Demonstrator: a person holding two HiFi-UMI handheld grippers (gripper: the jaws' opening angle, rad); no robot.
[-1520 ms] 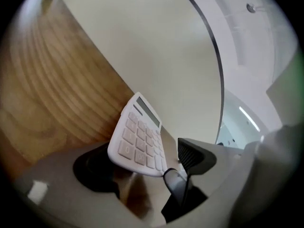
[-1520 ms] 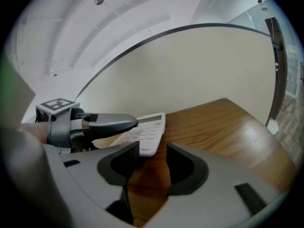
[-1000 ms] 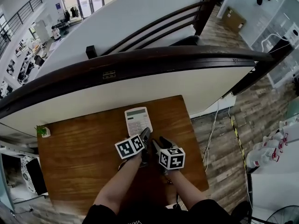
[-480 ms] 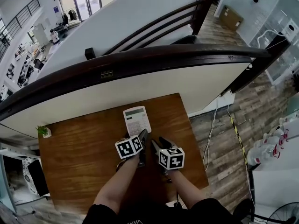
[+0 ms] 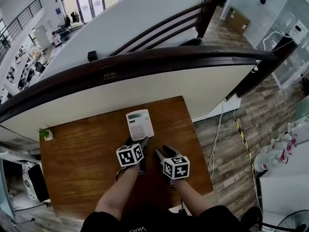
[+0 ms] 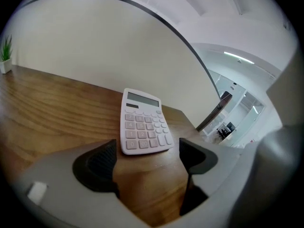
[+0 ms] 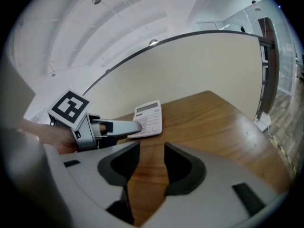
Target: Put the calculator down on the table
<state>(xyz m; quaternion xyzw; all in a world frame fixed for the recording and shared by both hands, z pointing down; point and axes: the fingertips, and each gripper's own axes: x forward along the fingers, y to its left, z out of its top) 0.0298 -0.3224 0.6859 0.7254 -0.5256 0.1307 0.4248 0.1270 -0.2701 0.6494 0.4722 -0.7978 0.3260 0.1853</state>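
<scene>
A white calculator (image 5: 139,124) lies flat on the wooden table (image 5: 79,168), near its far edge. The left gripper (image 5: 137,143) hovers just beside it, at the calculator's 6 o'clock. The right gripper (image 5: 161,152) sits close at the left one's 4 o'clock. A small potted plant (image 5: 45,135) stands at the table's 10 o'clock corner.

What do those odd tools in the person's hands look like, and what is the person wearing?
The left gripper and right gripper are alike: pale grey plastic shells, each with two black textured pads as jaws. Each carries a white cube printed with black square markers. The person wears a black short-sleeved top, forearms bare.
</scene>
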